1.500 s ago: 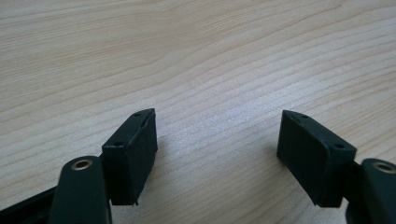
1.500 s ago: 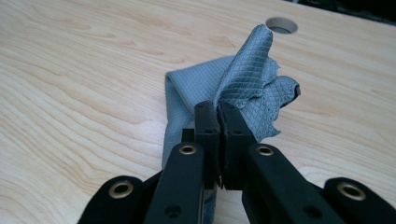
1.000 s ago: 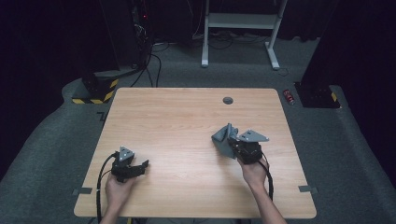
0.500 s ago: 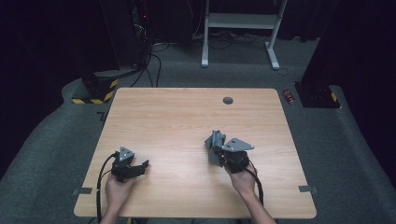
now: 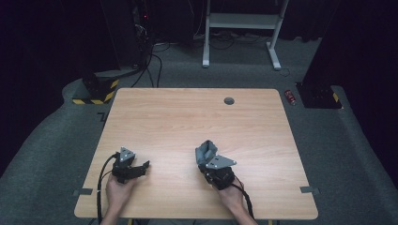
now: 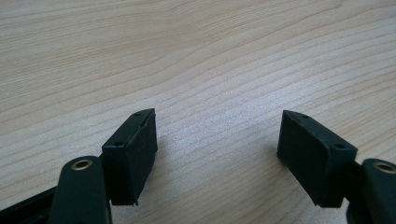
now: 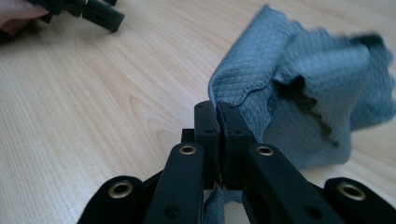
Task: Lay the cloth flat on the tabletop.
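Note:
A grey-blue quilted cloth (image 7: 299, 88) hangs bunched from my right gripper (image 7: 217, 109), whose jaws are shut on one edge of it. In the high view the cloth (image 5: 205, 151) stands just above the table's front middle, ahead of the right gripper (image 5: 210, 160) and the hand behind it. My left gripper (image 5: 143, 165) rests low at the front left of the wooden table (image 5: 187, 117). Its jaws stand wide apart in the left gripper view, the left gripper (image 6: 217, 135) with only bare wood between them. The left gripper's tip (image 7: 100, 16) also appears far off in the right gripper view.
A small dark round grommet (image 5: 229, 101) sits near the table's far edge. Black cables trail from both grippers over the front edge. A red can (image 5: 291, 96) lies on the floor beyond the right far corner, near a white frame's legs (image 5: 239, 23).
My right gripper has carried the cloth leftward and toward the front edge of the table. The left gripper has stayed in place.

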Action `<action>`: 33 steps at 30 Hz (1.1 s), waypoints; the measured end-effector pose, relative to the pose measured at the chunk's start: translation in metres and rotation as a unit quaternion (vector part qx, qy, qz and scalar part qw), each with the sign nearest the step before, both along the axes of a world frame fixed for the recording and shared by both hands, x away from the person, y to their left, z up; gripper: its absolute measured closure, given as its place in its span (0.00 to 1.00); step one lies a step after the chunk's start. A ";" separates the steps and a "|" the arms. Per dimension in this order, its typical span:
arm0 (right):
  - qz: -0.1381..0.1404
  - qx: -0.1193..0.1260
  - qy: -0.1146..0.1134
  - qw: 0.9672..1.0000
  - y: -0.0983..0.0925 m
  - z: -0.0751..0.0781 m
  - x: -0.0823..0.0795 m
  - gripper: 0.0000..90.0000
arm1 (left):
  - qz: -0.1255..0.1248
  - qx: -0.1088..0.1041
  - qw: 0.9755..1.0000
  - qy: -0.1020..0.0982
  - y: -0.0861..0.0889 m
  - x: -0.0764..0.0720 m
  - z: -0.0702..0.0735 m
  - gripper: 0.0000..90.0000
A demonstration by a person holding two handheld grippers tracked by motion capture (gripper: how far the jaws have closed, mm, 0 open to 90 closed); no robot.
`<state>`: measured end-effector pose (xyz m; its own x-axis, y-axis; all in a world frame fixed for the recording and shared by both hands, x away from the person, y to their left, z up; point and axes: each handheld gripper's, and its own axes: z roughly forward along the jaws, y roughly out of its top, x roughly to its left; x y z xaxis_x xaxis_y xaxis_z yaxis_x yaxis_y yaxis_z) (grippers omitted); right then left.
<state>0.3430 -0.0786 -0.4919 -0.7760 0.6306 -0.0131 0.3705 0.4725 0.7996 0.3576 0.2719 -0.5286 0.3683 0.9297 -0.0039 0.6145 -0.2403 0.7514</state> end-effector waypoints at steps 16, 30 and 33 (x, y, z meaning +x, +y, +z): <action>0.008 -0.032 0.040 0.999 0.014 -0.028 -0.008 0.84 | 0.001 -0.004 1.000 0.000 0.001 0.000 0.001 0.35; -0.047 -0.006 0.035 0.998 -0.011 -0.001 -0.010 0.75 | -0.058 -0.036 0.997 0.021 -0.039 0.004 0.012 0.39; -0.067 -0.003 0.042 0.997 -0.019 0.001 -0.005 0.74 | -0.081 -0.047 0.995 0.020 -0.056 0.003 0.016 0.38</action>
